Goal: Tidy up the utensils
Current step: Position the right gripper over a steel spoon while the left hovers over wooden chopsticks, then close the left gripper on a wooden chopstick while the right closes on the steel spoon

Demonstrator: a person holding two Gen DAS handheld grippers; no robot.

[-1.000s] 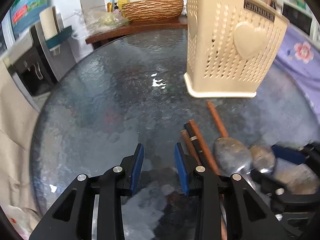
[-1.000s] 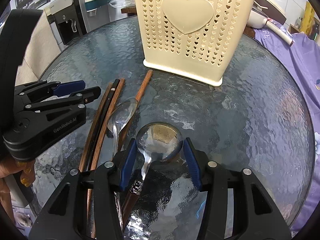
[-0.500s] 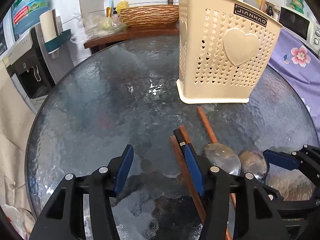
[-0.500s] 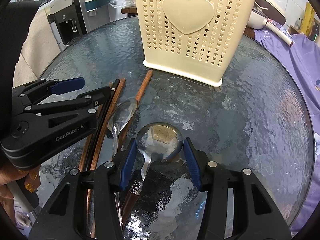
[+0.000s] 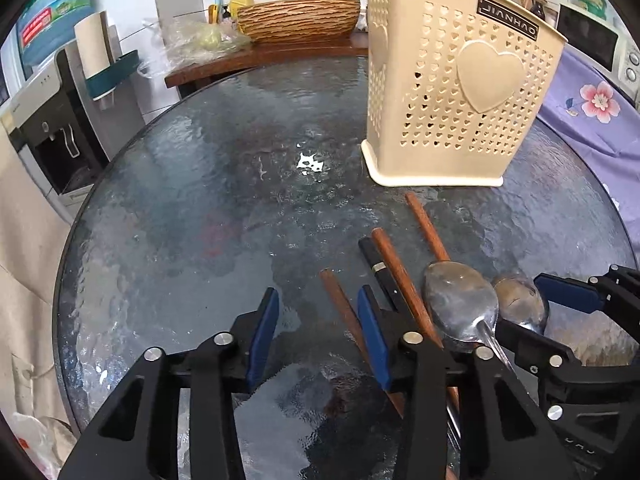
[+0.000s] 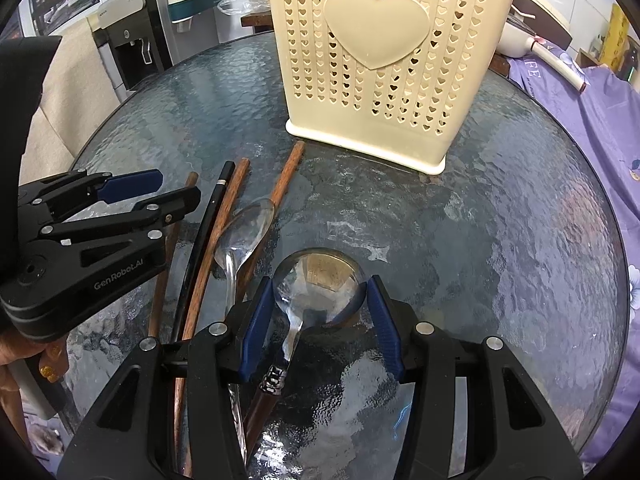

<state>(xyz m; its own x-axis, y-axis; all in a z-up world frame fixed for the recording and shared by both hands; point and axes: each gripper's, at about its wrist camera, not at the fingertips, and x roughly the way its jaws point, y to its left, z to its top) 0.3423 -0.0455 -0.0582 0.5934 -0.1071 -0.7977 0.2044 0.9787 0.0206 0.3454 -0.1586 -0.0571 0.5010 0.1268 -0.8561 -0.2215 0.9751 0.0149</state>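
Right now your right gripper [image 6: 320,320] straddles the round-bowled spoon [image 6: 320,284]; its pads sit at the bowl's edges, though whether they press is unclear. That spoon lies flat on the glass table [image 6: 500,240], bowl toward the cream basket [image 6: 384,60], handle running back under the gripper. Your left gripper [image 5: 316,332] is closing with the leftmost brown chopstick [image 5: 340,304] passing between its fingers, untouched. All chopsticks and the oval spoon [image 5: 460,304] point lengthwise toward the basket.

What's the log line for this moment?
left tool: closing, chopstick between jaws, ungripped | right tool: clamped on round spoon | basket: upright
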